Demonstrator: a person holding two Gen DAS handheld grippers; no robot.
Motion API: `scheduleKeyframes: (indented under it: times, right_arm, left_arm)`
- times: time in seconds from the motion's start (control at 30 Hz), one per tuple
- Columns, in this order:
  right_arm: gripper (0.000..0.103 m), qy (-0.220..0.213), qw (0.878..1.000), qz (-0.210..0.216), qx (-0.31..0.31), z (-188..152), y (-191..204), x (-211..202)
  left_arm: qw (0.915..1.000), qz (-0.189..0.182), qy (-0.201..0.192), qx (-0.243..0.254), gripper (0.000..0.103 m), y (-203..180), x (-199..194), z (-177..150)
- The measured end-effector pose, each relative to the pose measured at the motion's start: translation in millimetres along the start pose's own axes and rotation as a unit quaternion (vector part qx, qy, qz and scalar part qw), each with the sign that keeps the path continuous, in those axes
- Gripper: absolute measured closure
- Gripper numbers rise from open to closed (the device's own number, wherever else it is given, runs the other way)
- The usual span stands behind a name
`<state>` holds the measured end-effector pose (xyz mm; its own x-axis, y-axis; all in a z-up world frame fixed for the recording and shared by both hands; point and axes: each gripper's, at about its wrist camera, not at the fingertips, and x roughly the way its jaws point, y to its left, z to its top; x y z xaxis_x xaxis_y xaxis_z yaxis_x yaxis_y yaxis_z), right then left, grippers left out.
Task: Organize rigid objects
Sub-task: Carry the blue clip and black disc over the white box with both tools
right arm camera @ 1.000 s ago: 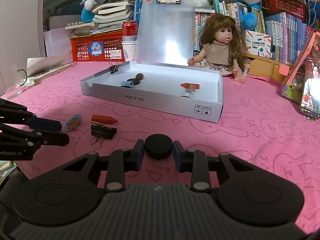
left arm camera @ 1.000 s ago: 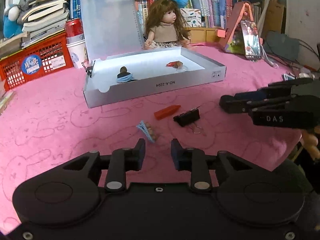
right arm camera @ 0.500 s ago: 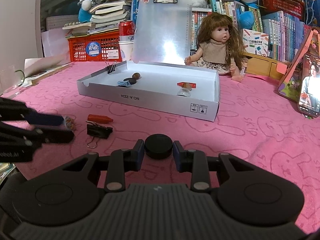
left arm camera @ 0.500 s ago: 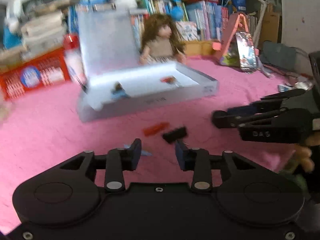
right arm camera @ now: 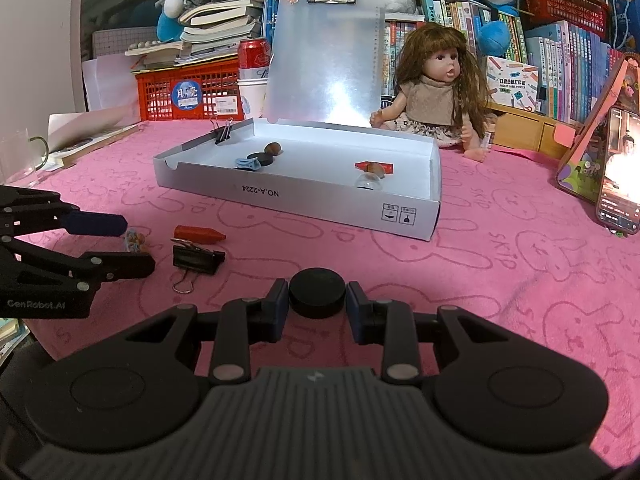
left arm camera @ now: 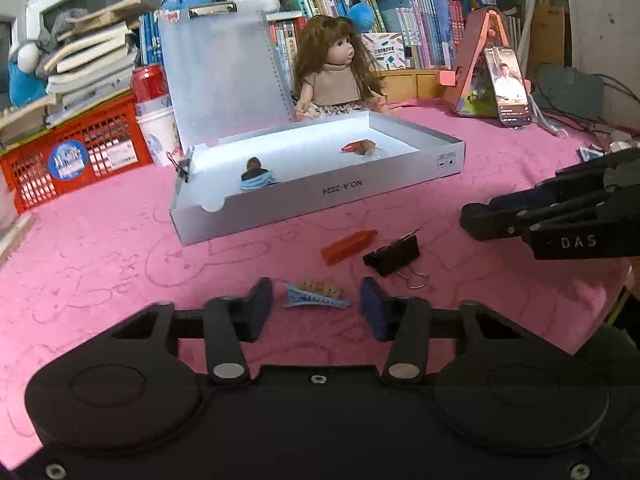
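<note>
The left gripper (left arm camera: 317, 309) stands with its jaws apart around the small blue hair clip (left arm camera: 316, 297), which lies flat on the pink cloth (left arm camera: 100, 264) between the pads. The jaws widened from a narrow gap a moment ago and have just been closing again a little; the pads look clear of the clip on both sides, though from the right wrist view the clip is half hidden behind the fingers, so I would not swear to the gap. A second ago the clip lay ahead of the fingertips; now it sits framed between them, so this hand seems lined up for a pick.

The right gripper (right arm camera: 317, 307) has not budged and keeps its pads pressed on a black round disc (right arm camera: 317, 297), held clear of the cloth as far as I can judge.

Just beyond the left fingertips lie a red pointed piece (left arm camera: 349, 241) and a black binder clip (left arm camera: 393, 255), side by side. Farther back sits the open white box (left arm camera: 320, 196), already holding several small things. Three loose items and the held disc remain outside it.
</note>
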<state>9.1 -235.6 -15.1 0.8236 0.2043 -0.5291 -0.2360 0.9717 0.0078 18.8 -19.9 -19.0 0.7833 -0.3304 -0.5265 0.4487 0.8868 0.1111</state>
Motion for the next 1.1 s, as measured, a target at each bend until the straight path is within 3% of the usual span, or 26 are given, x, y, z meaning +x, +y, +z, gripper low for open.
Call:
scheduleKeyframes:
  times: [0.33,0.67,1.1]
  right_arm:
    - [0.066,-0.007,1.000,-0.004,0.008,6.3,1.8,-2.0]
    - [0.066,-0.014,0.999,-0.014,0.033,31.6,-6.9,-0.2]
    - [0.067,-0.015,0.997,-0.031,0.075,65.5,-27.2,10.9]
  left_arm:
    - [0.9994,0.007,0.006,-0.033,0.068,0.5,-5.6,15.2]
    - [0.9973,0.021,0.002,-0.070,0.068,16.6,-2.0,56.9]
    - [0.9958,0.047,-0.011,-0.078,0.068,18.4,14.6,100.2]
